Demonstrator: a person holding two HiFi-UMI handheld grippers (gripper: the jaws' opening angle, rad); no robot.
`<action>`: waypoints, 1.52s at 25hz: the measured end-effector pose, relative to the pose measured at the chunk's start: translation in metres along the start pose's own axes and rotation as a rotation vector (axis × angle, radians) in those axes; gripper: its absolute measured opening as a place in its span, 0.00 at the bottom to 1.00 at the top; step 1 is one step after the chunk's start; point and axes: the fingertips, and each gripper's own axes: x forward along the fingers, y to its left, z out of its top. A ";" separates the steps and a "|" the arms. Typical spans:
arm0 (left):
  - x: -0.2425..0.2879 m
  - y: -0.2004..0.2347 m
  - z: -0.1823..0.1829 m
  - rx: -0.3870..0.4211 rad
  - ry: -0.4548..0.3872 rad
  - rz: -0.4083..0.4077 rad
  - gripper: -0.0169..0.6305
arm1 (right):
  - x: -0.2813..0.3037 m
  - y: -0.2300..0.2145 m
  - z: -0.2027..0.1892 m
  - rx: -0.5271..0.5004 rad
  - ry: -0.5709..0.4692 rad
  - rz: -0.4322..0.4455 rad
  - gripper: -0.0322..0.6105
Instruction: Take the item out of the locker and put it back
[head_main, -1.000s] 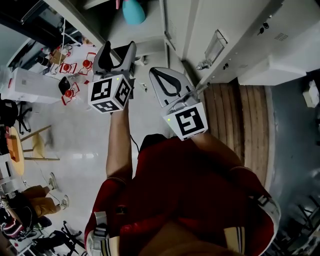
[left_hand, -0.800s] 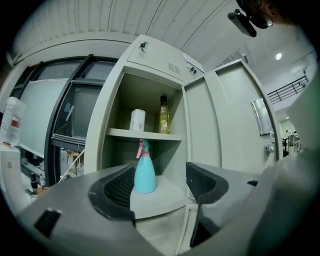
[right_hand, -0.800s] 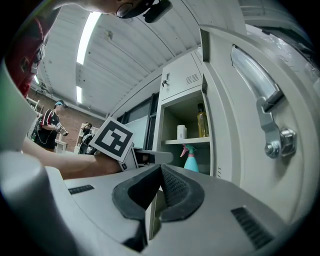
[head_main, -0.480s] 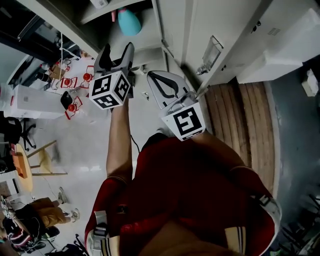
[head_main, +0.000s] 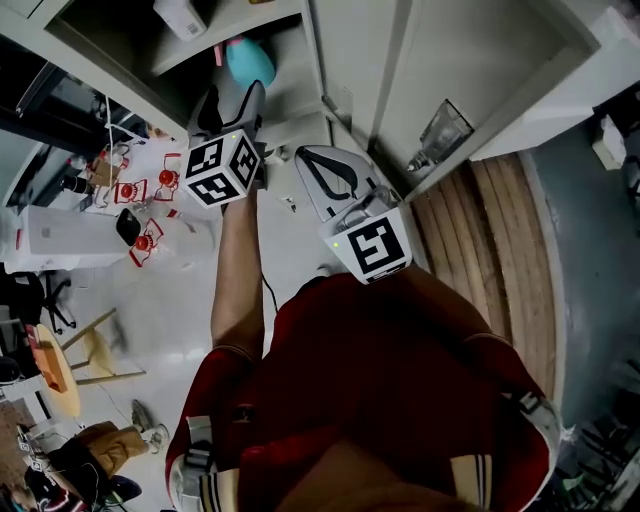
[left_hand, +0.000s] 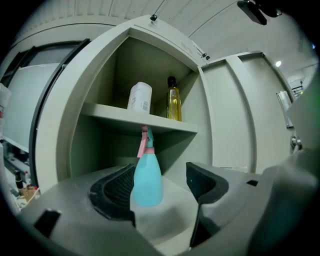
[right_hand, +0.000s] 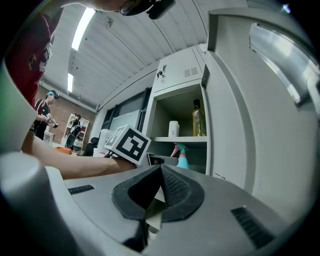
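- Standing upright on the floor of the lower compartment of the locker, the teal spray bottle has its pink trigger head just under the shelf.
- From the head view the same bottle shows inside the open compartment, just beyond the tips of the left gripper.
- Seen along its own jaws, the left gripper has them spread wide. The bottle is framed in the gap, closer to the left pad, and touches neither pad.
- Nothing sits between those jaws; the bottle is farther back in the compartment.
- The right gripper has its two dark pads pressed together at the tips, with nothing held in them.
- From above, the right gripper is to the right of the left one and lower in the frame, in front of the neighbouring closed locker door.
- On the shelf above the bottle are a white container and, to its right, a clear bottle of yellow liquid with a dark cap, both upright.
- The right gripper view takes in the whole open locker, the spray bottle in it, and the left gripper's marker cube in front.
- The person's bare left forearm reaches out from a red shirt.
- Wooden flooring runs along the base of the lockers at the right.
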 end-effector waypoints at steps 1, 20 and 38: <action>0.005 0.002 0.000 -0.001 0.003 -0.005 0.50 | 0.004 -0.001 0.000 -0.004 0.002 -0.003 0.05; 0.078 0.033 -0.006 -0.015 0.042 -0.085 0.53 | 0.051 -0.018 -0.012 -0.047 0.025 -0.055 0.05; 0.112 0.034 -0.013 -0.004 0.111 -0.113 0.53 | 0.052 -0.026 -0.019 -0.043 0.063 -0.094 0.05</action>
